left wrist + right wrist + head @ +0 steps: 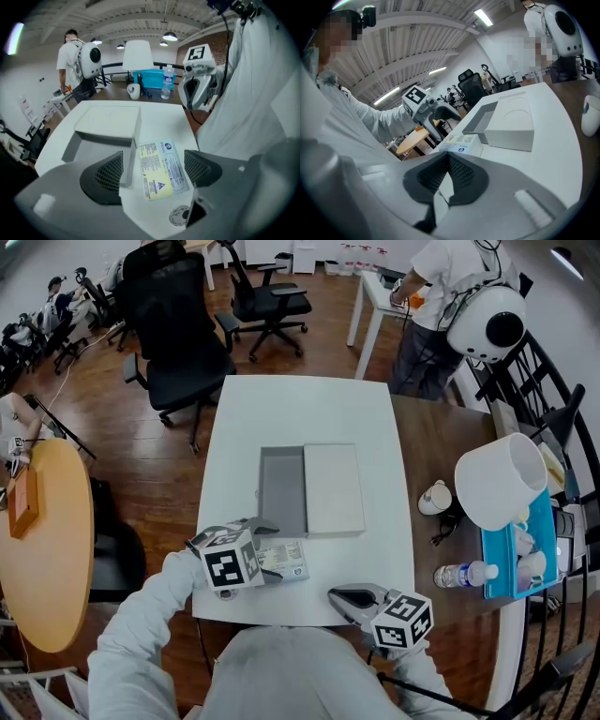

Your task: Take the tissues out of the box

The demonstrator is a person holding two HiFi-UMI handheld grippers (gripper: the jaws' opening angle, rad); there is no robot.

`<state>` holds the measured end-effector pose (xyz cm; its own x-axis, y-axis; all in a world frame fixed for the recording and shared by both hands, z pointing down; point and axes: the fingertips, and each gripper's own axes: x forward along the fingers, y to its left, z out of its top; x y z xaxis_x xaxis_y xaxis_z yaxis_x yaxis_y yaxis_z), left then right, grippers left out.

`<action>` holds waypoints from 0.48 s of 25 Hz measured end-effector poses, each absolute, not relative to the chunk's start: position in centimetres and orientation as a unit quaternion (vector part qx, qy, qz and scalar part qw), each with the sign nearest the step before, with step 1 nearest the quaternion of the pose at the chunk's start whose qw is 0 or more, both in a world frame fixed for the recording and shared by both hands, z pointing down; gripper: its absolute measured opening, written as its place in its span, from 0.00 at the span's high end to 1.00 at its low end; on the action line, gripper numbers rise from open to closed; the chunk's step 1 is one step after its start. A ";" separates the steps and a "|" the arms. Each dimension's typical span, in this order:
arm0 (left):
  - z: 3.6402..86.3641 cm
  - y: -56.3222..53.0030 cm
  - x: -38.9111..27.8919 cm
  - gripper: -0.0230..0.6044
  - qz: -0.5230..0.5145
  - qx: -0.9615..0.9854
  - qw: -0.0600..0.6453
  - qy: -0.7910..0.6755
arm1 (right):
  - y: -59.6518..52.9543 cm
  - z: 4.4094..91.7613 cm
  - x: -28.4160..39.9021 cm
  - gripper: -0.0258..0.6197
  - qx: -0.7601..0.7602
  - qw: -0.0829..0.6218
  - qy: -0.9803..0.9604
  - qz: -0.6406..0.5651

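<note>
A flat tissue pack point(286, 561) with a printed label lies at the white table's point(309, 409) front edge, just in front of the box. My left gripper point(267, 551) is shut on the pack, with a jaw on each long side of the tissue pack point(159, 171) in the left gripper view. The grey box tray point(281, 488) lies open and looks empty; its white lid point(333, 488) rests beside it on the right. My right gripper point(356, 599) hovers at the front right edge, shut on nothing. In the right gripper view, the pack point(461, 143) sits beyond the right gripper point(446, 176).
A brown table on the right holds a white mug point(435, 498), a water bottle point(466, 574), a blue tray point(517, 549) and a big white shade point(499, 479). Black office chairs point(178, 343) stand behind. A round wooden table point(42, 549) is at the left. A person point(441, 296) stands far back.
</note>
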<state>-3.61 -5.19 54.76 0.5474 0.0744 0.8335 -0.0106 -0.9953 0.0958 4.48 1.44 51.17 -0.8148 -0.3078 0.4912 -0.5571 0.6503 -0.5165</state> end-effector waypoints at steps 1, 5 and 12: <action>53.1 -5.6 -3.9 0.30 0.453 0.890 0.048 0.005 | 1.3 51.1 4.4 0.96 0.242 0.182 -0.891 0.339; 48.1 -8.5 -5.9 0.71 0.362 0.924 0.100 -0.068 | 0.8 50.9 4.1 0.96 0.236 0.179 -0.895 0.335; 48.7 -8.4 -8.7 0.94 0.327 0.920 0.186 -0.111 | -0.9 50.4 3.3 0.96 0.233 0.161 -0.901 0.329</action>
